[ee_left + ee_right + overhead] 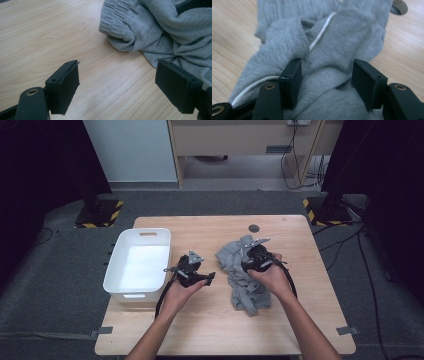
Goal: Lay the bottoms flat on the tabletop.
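Now, right gripper (325, 82): jaws apart over the soft grey crumpled sweatpants (245, 275), fabric between them, likely to grab a fold.
Left gripper (117, 85): wide, holding nothing, waiting beside the pants.
Pants: mid-table, near the white plastic bin (116, 265).

Both hands low and level — left gripper (117, 85) and right gripper (325, 82) agape.

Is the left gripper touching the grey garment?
Apart. In the left gripper view, the left gripper hangs open over bare table, with wood showing between its jaws and the grey garment.
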The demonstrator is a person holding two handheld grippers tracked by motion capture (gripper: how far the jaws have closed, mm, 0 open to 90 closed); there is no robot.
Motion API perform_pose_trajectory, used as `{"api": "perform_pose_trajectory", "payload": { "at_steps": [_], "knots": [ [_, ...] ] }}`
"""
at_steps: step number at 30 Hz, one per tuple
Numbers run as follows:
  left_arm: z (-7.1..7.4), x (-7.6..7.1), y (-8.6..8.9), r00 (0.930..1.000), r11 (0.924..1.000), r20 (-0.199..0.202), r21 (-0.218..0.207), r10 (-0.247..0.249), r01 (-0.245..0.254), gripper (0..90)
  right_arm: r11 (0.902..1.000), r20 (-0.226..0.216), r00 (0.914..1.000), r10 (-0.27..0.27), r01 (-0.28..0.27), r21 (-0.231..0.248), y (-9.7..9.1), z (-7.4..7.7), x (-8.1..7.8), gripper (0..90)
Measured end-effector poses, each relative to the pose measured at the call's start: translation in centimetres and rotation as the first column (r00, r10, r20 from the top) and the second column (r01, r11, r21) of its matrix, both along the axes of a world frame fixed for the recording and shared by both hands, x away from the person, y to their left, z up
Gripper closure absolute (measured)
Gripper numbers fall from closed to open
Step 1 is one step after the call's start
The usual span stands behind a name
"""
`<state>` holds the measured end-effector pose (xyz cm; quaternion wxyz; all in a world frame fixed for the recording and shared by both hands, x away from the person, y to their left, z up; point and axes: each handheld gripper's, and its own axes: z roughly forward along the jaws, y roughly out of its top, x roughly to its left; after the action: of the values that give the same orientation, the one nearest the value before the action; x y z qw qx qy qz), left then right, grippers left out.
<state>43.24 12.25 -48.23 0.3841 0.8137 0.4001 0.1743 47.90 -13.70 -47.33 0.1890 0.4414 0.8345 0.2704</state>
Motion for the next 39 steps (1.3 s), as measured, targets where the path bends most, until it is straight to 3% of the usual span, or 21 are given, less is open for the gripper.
{"api": "perform_pose_trajectory", "payload": {
  "at_steps": [8,17,22,29,33,37,39],
  "knots": [
    [0.1,0.0,0.1,1.0,1.0,0.003,-0.002,0.001,-0.001,18.6,0.9998,-0.008,0.9998,-0.02,0.02,-0.002,-1.5,-0.5,-0.3,43.3],
    [0.0,0.0,0.2,1.0,1.0,0.001,-0.001,0.004,-0.004,18.6,0.9972,-0.027,0.9968,-0.075,0.075,0.002,-4.8,-1.5,-0.8,44.7],
    [-0.1,0.0,0.1,1.0,1.0,-0.004,0.006,0.001,-0.001,18.6,0.9953,-0.028,0.9957,-0.088,0.089,0.038,-6.0,-1.1,-1.0,46.1],
    [-0.2,-0.1,0.0,1.0,1.0,-0.004,0.005,0.001,-0.001,18.6,0.9933,0.032,0.9947,-0.097,0.095,0.065,-5.7,1.9,-0.8,50.5],
    [-0.2,-0.1,0.0,1.0,1.0,-0.003,0.003,0.0,0.0,18.7,0.9919,0.064,0.9926,-0.104,0.099,0.079,-5.0,3.6,-0.3,60.2],
    [-0.1,-0.1,-0.2,1.0,1.0,0.0,0.006,-0.004,0.004,18.6,0.9947,0.07,0.9941,-0.083,0.078,0.067,-3.5,4.0,0.7,72.2],
    [-0.1,-0.2,-0.2,1.0,1.0,0.003,0.007,-0.003,0.003,18.6,0.9959,0.067,0.9948,-0.076,0.073,0.054,-2.7,3.8,1.3,73.9]
  ]
}}
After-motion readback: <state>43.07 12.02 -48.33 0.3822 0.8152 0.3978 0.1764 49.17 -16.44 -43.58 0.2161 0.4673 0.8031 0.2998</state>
